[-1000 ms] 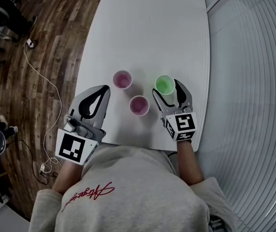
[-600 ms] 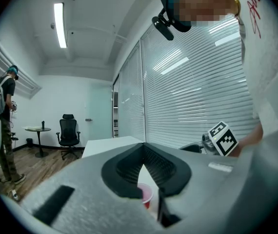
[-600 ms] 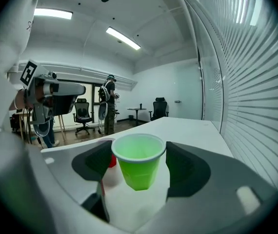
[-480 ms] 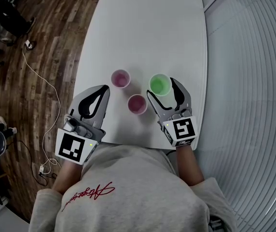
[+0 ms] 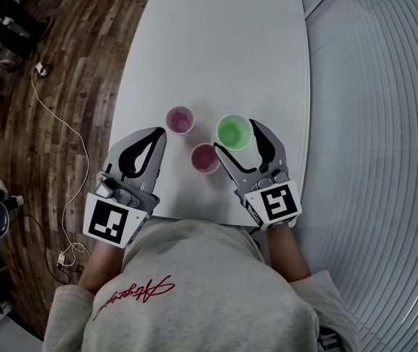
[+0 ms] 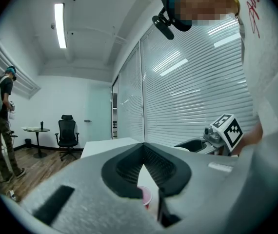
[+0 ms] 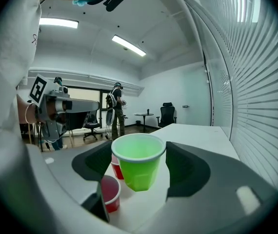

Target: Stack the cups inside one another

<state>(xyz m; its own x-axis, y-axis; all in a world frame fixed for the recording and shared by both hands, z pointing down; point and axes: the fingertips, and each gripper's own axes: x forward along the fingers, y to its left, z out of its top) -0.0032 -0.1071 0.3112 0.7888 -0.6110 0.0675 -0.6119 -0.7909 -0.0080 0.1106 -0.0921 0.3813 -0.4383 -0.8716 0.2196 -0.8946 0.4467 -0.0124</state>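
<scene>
Holding green cup (image 7: pixel 138 165), right gripper (image 5: pixel 236 135); sweatshirt script (image 5: pixel 132 293) illegible.

The table (image 5: pixel 224 42) beyond lies open. Between the left gripper (image 5: pixel 159 133) and the green cup (image 5: pixel 234 131), the near pink cup (image 5: pixel 204 158) and the far pink cup (image 5: pixel 180 119) stand in the way.

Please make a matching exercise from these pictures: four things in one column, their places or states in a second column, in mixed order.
1. green cup
2. nearer red cup
3. farther red cup
4. left gripper

A. shut and empty
B. on the table beside the right gripper
C. held in the right gripper's jaws
D. on the table, just ahead of the left gripper

Pairs: 1-C, 2-B, 3-D, 4-A
</scene>
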